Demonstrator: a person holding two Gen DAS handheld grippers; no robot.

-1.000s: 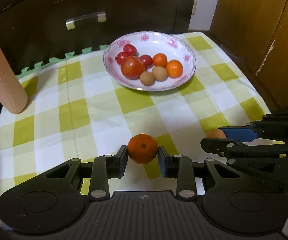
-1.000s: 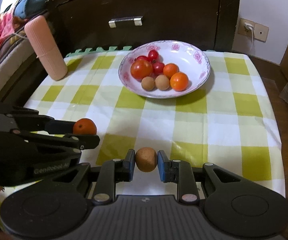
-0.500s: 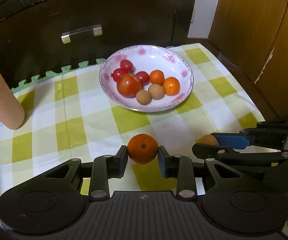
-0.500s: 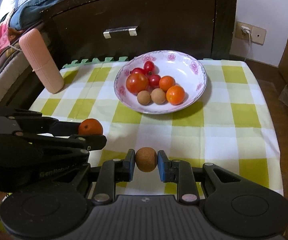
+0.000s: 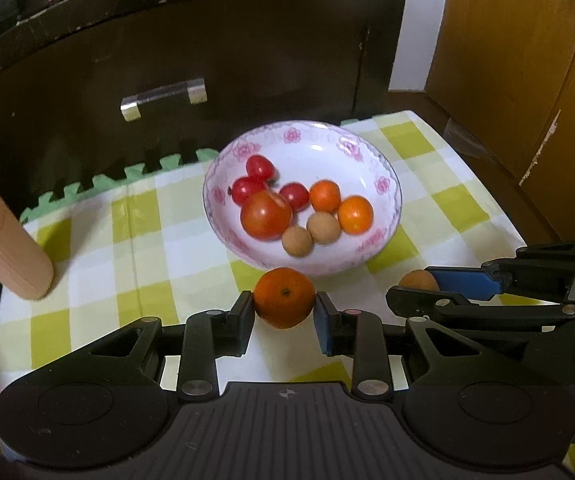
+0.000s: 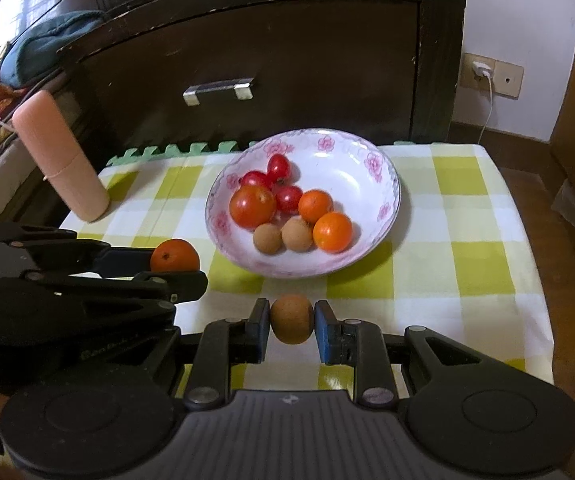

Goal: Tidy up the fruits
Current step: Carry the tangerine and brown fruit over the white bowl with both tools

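Both grippers hover just short of the flowered bowl (image 6: 383, 236). The left gripper (image 5: 284, 307) is clamped on a glossy orange mandarin (image 5: 284, 298); the right gripper (image 6: 291, 322) pinches a rough brown longan (image 6: 291, 319). Released early, either round fruit could roll off the checked cloth (image 6: 467, 248).

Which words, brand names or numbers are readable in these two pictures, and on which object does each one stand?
Grey raised lettering on the side of the left gripper, seen in the right wrist view: blurred, not readable.
A small round emblem, with no letters, on each gripper's ribbed body.
No text on the bowl, the tablecloth or the fruit.
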